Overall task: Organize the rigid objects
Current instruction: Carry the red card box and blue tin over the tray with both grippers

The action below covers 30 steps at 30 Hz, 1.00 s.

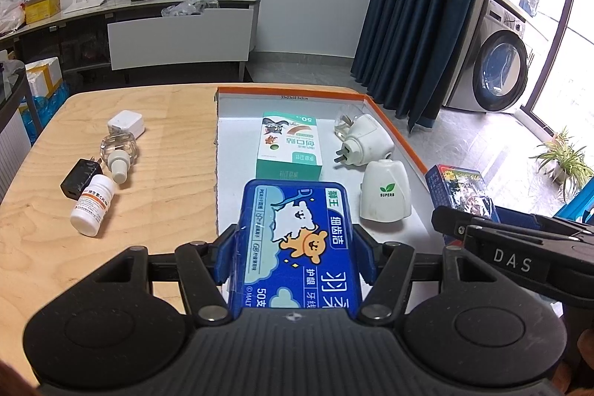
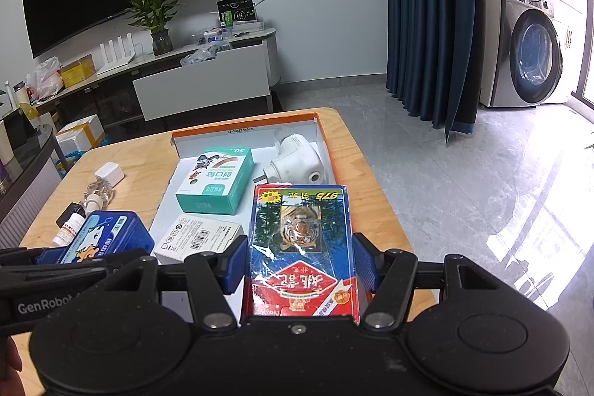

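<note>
My left gripper (image 1: pixel 295 258) is shut on a blue dental floss box (image 1: pixel 297 240) and holds it over the near end of the orange-rimmed white tray (image 1: pixel 237 143). My right gripper (image 2: pixel 299 266) is shut on a tiger-print card pack (image 2: pixel 300 247), held above the tray's (image 2: pixel 185 136) right side. The floss box also shows in the right wrist view (image 2: pixel 107 236), and the card pack in the left wrist view (image 1: pixel 458 188). In the tray lie a green bandage box (image 1: pixel 289 147), a white plug-in device (image 1: pixel 365 140), a white Superb cap (image 1: pixel 386 192) and a white flat box (image 2: pixel 196 238).
On the wooden table (image 1: pixel 148 210) left of the tray lie a white charger (image 1: pixel 126 123), a clear glass bottle (image 1: pixel 118 154), a black adapter (image 1: pixel 80 179) and a white pill bottle (image 1: pixel 92 210). A TV cabinet, curtain and washing machine stand beyond.
</note>
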Each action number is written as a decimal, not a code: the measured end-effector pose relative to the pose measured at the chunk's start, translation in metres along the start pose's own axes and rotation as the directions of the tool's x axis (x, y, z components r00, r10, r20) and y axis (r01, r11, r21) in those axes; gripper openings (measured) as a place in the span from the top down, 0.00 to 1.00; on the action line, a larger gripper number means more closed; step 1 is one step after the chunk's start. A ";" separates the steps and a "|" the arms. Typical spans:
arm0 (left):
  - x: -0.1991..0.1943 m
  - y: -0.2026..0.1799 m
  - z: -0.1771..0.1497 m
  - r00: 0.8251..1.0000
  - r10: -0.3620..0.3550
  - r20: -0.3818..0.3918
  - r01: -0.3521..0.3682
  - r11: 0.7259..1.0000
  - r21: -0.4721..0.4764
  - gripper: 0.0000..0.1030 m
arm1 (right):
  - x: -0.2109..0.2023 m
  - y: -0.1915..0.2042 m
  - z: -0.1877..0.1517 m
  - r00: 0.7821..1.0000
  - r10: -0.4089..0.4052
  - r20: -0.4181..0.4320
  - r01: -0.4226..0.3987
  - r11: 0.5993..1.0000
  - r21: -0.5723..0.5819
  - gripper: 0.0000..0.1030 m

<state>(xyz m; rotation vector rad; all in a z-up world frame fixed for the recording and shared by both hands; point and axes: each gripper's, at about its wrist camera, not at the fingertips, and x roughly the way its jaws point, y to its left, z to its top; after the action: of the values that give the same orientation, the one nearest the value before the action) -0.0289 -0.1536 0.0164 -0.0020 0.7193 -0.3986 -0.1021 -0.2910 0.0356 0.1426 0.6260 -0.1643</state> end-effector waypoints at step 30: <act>0.002 0.001 0.000 1.000 -0.004 -0.008 0.004 1.000 -0.003 0.39 | 0.006 0.003 -0.002 1.000 0.008 -0.020 -0.008 1.000 -0.004 0.31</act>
<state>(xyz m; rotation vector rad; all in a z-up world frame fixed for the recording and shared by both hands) -0.0272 -0.1538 0.0145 -0.0045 0.7276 -0.4021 -0.0979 -0.2888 0.0306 0.1432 0.6454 -0.1543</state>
